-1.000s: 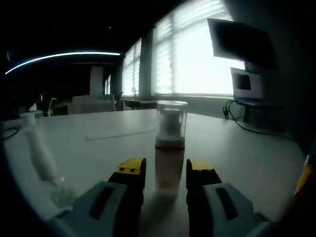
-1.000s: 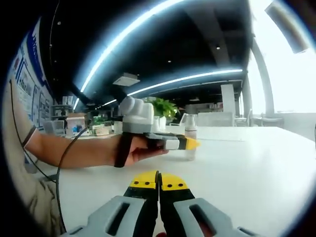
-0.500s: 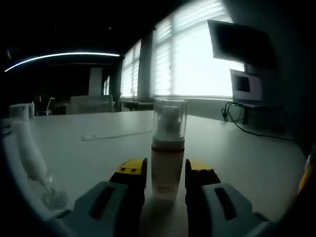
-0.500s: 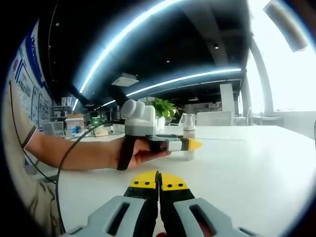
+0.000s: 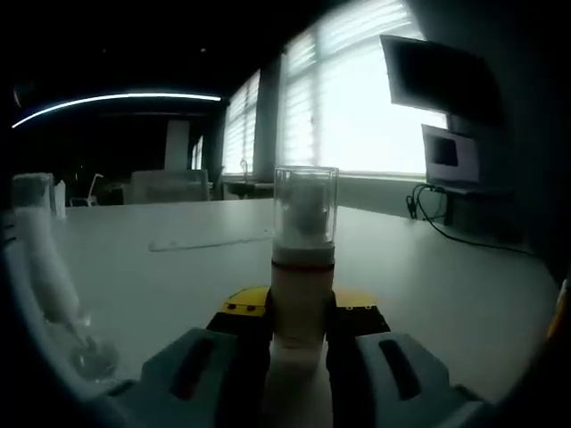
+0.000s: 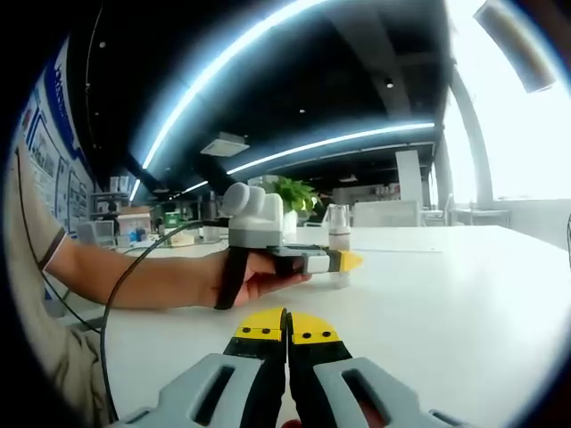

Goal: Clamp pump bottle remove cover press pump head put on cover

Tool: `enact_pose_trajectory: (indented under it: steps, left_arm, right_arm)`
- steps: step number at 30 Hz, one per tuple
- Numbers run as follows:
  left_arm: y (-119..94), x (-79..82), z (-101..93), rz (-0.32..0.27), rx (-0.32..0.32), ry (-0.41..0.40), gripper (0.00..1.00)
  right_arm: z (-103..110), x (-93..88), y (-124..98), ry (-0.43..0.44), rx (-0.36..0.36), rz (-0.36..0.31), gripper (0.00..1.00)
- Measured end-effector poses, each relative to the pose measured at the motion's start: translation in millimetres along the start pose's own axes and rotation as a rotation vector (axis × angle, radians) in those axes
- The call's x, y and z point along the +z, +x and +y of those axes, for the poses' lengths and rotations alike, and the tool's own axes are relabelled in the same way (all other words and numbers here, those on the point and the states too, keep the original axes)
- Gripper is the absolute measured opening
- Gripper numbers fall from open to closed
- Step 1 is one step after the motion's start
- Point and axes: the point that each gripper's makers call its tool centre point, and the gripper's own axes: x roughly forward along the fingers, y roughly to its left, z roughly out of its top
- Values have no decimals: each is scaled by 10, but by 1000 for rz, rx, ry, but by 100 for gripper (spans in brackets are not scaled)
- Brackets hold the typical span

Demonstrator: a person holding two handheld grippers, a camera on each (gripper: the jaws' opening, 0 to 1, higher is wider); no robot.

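A pump bottle point(image 5: 302, 294) with a pale body and a clear cover point(image 5: 305, 207) over its pump head stands upright on the white table point(image 5: 428, 285). My left gripper point(image 5: 302, 314) has its yellow-tipped jaws closed against the bottle's lower body. In the right gripper view the same bottle point(image 6: 338, 251) appears far off, with the left gripper point(image 6: 343, 260) around it, held by a person's hand point(image 6: 250, 278). My right gripper point(image 6: 286, 328) hovers low over the table, jaws pressed together with nothing between them, well short of the bottle.
A second clear bottle point(image 5: 49, 267) stands at the left of the left gripper view. A thin strip point(image 5: 210, 242) lies on the table beyond. Cables point(image 5: 446, 227) and a monitor point(image 5: 451, 159) sit at the far right edge. A person's forearm point(image 6: 125, 276) stretches across the table.
The left gripper's jaws have closed from either side of the bottle onto its body. The right gripper has stayed put and shut.
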Motion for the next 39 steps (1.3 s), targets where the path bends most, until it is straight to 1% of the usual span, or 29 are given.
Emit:
enact_pose_trajectory:
  steps: [7,9,11,14,16,20,23,27,33,39]
  left_arm:
    - [-3,5,0,-1,-9,8,14]
    - [-11,30,-24,-7,-19,5,14]
    - [-30,43,-62,-10,-26,17,14]
    - [-43,91,-87,-15,-33,58,14]
    - [-75,99,-124,-17,-33,65,14]
    - [-114,94,-138,-11,-35,59,14]
    - [-197,94,-154,-5,-44,42,14]
    - [-272,143,-160,-2,-60,19,14]
    - [-468,200,-289,-10,-81,1,14]
    - [-564,225,-257,-8,-91,-9,14]
  right_arm:
    - [1,1,0,1,1,1,0]
    - [-1,1,0,1,0,1,0]
    - [-4,1,1,1,-1,1,0]
    - [-5,1,-1,6,0,1,0]
    - [-2,2,-1,5,0,1,0]
    - [0,-1,0,1,0,2,0]
    - [-1,-3,2,1,-1,3,0]
    - [2,-2,3,0,0,2,0]
    - [5,-5,5,-4,-1,4,0]
    - [8,-7,7,-9,-2,6,0]
